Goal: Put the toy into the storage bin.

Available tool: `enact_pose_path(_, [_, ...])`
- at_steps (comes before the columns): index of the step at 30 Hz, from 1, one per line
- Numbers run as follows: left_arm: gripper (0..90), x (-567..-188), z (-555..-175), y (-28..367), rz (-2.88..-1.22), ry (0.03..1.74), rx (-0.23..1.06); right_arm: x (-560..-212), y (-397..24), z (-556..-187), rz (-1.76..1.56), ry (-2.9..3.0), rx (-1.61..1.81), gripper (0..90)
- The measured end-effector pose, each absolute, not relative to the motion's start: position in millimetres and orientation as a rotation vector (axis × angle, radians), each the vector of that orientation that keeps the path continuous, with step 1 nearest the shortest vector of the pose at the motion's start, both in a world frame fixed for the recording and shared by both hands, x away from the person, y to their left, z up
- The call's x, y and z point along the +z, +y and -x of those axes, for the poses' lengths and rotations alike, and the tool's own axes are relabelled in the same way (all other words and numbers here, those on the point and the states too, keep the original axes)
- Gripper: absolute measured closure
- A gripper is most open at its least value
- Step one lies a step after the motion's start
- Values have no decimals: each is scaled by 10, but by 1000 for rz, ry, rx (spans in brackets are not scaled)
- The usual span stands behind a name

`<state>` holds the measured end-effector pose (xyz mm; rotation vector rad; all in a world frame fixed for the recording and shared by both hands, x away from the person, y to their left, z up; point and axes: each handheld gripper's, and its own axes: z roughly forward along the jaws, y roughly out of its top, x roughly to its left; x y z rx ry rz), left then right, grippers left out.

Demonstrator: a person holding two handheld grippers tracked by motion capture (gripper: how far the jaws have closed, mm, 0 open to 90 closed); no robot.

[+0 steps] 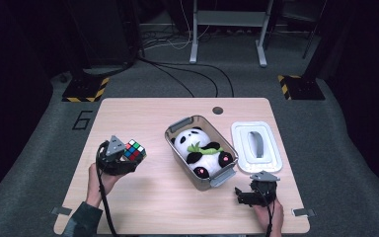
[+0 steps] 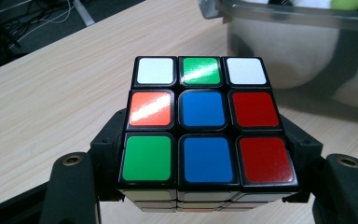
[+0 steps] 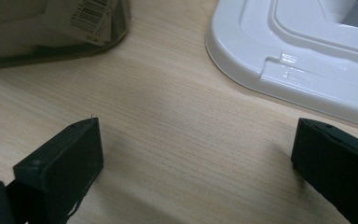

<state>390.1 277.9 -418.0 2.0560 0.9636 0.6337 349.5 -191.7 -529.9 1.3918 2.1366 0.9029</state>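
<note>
I see the L claw (image 1: 128, 159) pinching the puzzle cube (image 1: 134, 150) betw. its jaws, lifted off the tabletop (image 1: 153, 197). R claw (image 1: 243, 193) spread, resting nr the white lid (image 1: 256, 146).

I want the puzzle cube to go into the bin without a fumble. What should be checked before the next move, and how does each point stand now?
1. Left gripper clamped on the Rubik's cube: ok, jaws press both sides.
2. Cube lifted clear of the table: cannot tell.
3. Storage bin open: ok, white lid lies beside it.
4. Room in the bin: not ok, the panda plush takes up most of it.
5. Right gripper out of the way: ok, open near the table's front edge.
</note>
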Motion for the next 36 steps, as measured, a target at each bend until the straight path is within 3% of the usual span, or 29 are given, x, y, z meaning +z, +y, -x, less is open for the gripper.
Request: enact_pose_path(36, [340, -3805, -3904, 2269, -2071, 794, 608, -5299, -1918, -3495, -1391, 2137, 903, 14])
